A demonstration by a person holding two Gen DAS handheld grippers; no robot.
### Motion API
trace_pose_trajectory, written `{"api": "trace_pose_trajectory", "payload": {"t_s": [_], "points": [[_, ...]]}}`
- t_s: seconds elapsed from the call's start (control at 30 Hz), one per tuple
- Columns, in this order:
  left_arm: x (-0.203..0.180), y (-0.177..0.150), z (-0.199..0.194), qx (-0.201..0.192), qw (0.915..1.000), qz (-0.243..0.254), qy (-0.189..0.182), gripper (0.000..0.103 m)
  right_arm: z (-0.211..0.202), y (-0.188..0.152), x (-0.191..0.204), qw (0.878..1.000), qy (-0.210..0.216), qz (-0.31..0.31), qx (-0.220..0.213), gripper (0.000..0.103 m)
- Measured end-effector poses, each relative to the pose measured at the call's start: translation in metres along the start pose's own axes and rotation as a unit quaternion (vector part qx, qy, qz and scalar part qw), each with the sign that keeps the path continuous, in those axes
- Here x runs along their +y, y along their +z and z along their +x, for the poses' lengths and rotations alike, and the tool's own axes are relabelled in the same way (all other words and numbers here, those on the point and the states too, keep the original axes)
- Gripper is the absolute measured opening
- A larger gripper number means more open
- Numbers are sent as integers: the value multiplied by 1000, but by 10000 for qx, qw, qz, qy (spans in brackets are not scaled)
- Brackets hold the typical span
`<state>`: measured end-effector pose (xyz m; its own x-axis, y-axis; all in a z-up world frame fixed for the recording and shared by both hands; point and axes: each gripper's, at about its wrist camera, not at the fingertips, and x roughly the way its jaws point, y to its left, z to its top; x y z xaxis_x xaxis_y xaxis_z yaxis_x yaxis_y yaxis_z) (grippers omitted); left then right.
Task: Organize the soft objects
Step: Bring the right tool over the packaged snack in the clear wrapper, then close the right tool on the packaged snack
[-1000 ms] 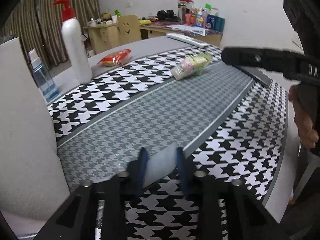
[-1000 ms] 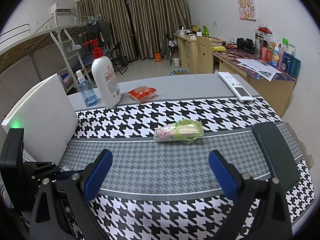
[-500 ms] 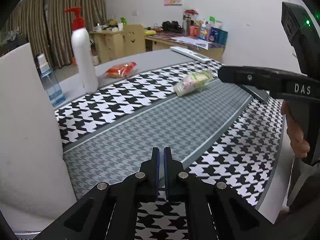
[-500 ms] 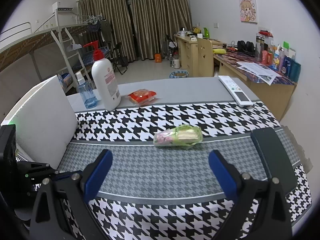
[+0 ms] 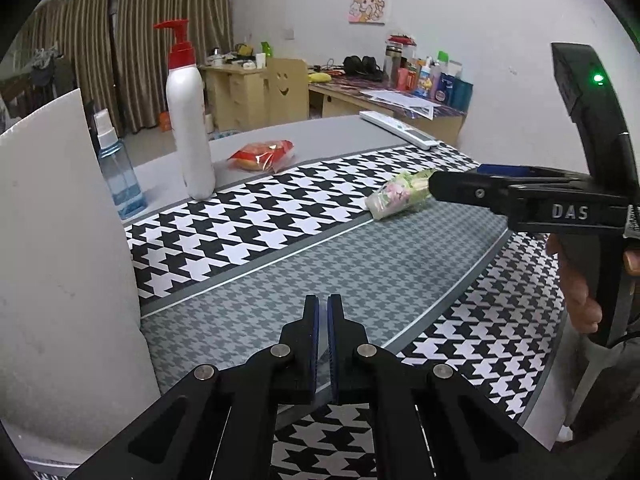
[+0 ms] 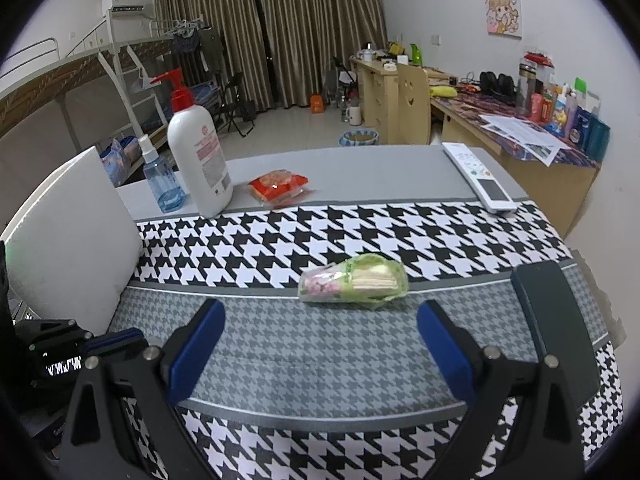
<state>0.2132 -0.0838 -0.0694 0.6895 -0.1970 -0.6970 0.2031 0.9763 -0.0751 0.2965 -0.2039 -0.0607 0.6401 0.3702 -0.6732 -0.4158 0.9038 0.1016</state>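
Note:
A green and pink soft snack packet (image 6: 354,282) lies on the houndstooth table runner (image 6: 360,236), just ahead of my open, empty right gripper (image 6: 320,328). It also shows in the left wrist view (image 5: 396,196), partly behind the right gripper (image 5: 496,184). A red soft packet (image 6: 278,186) lies further back on the grey tabletop, also seen in the left wrist view (image 5: 262,154). My left gripper (image 5: 323,312) is shut and empty, low over the near left of the runner.
A white pump bottle (image 6: 198,160) and a blue spray bottle (image 6: 160,178) stand at the back left. A white foam board (image 6: 68,232) stands at the left edge. A white remote (image 6: 478,176) lies back right, a dark phone (image 6: 556,320) at right.
My left gripper has closed from open to shut and holds nothing. My right gripper has moved a little closer to the green packet and stays open.

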Motion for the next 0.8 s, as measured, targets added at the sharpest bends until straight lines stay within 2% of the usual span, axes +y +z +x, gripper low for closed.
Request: {"api": "trace_pose_trajectory", "payload": {"t_s": [0.37,0.8], "points": [[2,3,4,-26,10000,-60,-25,4,36,11,-3,9989,-51,-148,450,98],[5,0,9,23,9999,-127,-13,4,68,14,-14,9967,-214,-90,780,98]]}}
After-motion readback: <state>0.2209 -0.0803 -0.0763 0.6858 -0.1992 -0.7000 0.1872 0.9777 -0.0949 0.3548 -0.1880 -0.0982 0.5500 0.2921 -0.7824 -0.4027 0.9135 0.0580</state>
